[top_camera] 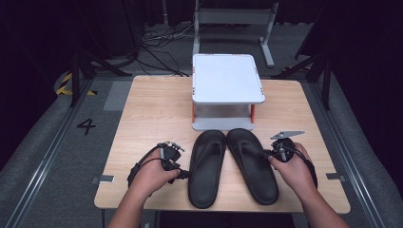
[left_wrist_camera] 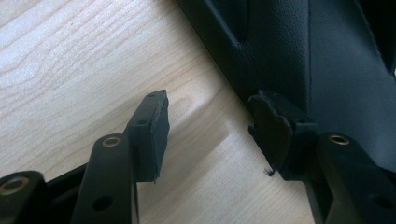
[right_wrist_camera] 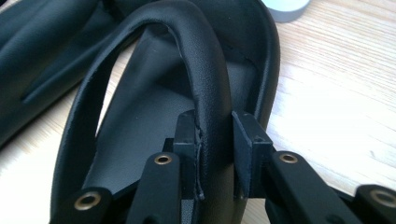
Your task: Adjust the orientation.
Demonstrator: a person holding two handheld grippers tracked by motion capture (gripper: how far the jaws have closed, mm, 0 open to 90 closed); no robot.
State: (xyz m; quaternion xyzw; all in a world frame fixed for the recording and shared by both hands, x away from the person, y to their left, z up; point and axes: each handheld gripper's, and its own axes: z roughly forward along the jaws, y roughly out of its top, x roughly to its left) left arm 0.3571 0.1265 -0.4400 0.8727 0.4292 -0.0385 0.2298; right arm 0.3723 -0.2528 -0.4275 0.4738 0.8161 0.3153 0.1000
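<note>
Two black rubber sandals [top_camera: 231, 166] lie lengthwise, toes toward the far white shelf [top_camera: 227, 78], on the pale wooden table [top_camera: 152, 114]; right hand-held gripper [right_wrist_camera: 212, 149] clamps the right sandal's strap [right_wrist_camera: 205, 84], left hand-held gripper [left_wrist_camera: 210, 130] gapes beside the other.

Table [top_camera: 142, 109]: pale wood-grain top, smooth, satin sheen.
Two flip-flops, left [top_camera: 206, 166] and right [top_camera: 254, 166]: black, matt, finely pebbled leather-like skin; strap [right_wrist_camera: 205, 88] smooth with a soft gloss.
Stand [top_camera: 227, 78]: white, smooth, matt plastic-looking top.
Gripper pads [left_wrist_camera: 156, 135]: black, matt, rubbery, edges frayed; brass-coloured rivets.
</note>
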